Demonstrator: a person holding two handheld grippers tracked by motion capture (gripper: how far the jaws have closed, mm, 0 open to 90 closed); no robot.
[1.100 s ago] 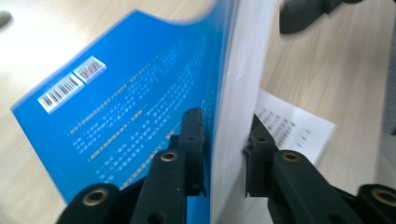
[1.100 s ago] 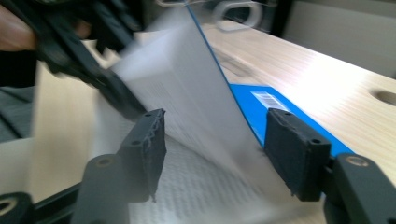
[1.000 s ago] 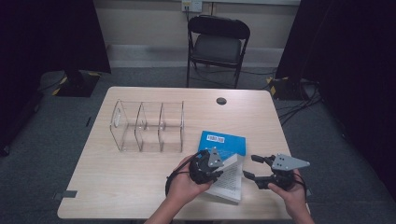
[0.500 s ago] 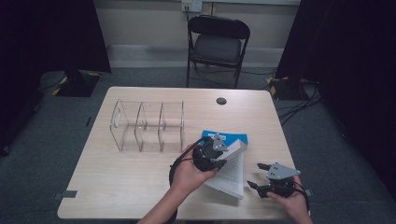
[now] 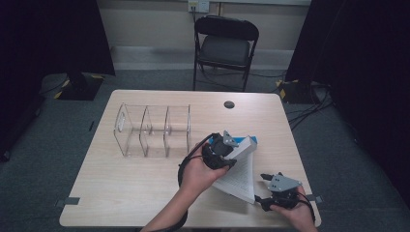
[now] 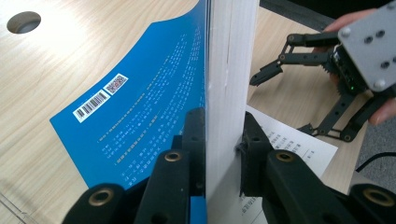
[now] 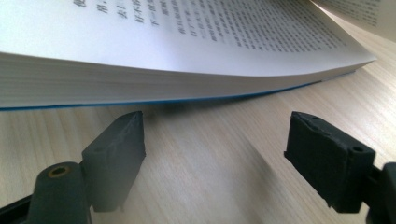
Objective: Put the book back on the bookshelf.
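Left gripper (image 6: 219, 140) clamps the book's (image 5: 241, 166) page block, right of the rack (image 5: 152, 129). Right gripper (image 5: 265, 188) waits open beside it; we lift evenly, keeping loose pages supported.

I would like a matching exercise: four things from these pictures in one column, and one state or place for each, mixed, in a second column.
1. left tongs
2. right tongs
3. blue-covered paperback book
4. clear plastic three-slot rack

a. stands on the table, slots empty
b. open, low over the tabletop
c. shut on a block of pages
d. lies open, partly lifted

Pairs: 1-c, 2-b, 3-d, 4-a
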